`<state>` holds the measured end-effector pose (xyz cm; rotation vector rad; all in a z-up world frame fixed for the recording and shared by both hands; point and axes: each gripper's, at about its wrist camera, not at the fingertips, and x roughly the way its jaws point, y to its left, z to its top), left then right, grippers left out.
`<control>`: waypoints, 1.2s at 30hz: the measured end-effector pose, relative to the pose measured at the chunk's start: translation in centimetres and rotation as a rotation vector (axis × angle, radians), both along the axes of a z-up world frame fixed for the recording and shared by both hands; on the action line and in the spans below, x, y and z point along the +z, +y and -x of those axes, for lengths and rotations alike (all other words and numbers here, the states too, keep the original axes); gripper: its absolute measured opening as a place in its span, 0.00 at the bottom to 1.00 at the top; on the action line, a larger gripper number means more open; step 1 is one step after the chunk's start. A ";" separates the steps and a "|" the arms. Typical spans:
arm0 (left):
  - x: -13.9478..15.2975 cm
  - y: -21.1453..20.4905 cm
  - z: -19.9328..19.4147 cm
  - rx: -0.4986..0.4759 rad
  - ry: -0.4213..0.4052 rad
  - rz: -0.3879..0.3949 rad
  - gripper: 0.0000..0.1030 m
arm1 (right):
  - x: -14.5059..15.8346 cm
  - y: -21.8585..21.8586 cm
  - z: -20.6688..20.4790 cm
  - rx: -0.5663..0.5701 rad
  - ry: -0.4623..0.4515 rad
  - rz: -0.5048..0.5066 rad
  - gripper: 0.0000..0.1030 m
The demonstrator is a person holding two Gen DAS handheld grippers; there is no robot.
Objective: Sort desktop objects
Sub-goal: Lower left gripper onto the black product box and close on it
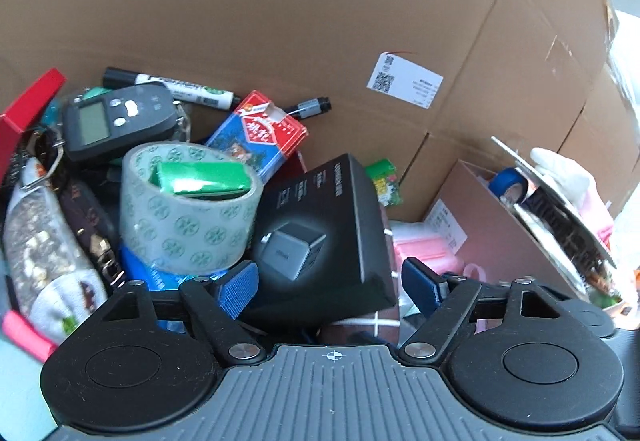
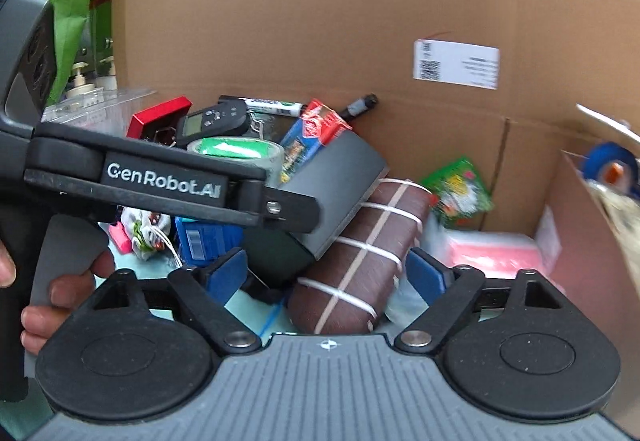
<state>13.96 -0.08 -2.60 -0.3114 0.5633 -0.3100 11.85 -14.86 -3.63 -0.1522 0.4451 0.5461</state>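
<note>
In the left wrist view my left gripper [image 1: 330,287] stands open, its blue pads [image 1: 238,291] on either side of a black charger box [image 1: 320,233] that leans on the pile; no grip shows. In the right wrist view my right gripper [image 2: 328,273] is open around a brown roll tied with white string [image 2: 360,249], which lies under that same black box [image 2: 344,177]. The left gripper [image 2: 296,207] appears there side-on, reaching over the box, with a person's fingers [image 2: 64,289] on its handle.
Left of the box are a patterned tape roll [image 1: 188,209] holding a green packet [image 1: 200,179], a grey digital device [image 1: 116,121], a marker [image 1: 180,89], a card pack [image 1: 260,137] and a red box [image 1: 28,109]. A cardboard wall [image 1: 280,21] rises behind. A pink carton [image 1: 480,225] stands on the right.
</note>
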 end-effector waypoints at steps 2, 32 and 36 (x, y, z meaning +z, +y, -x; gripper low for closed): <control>0.2 -0.3 -0.6 -0.007 -0.007 -0.012 0.85 | -0.2 0.5 -0.6 0.022 -0.003 0.006 0.82; 1.9 -2.7 2.1 -0.020 -0.016 -0.067 0.61 | 1.0 0.3 1.0 0.069 0.033 -0.067 0.60; 2.9 -3.4 4.1 -0.025 -0.045 -0.064 0.60 | 2.1 -0.4 2.7 0.061 0.012 -0.079 0.60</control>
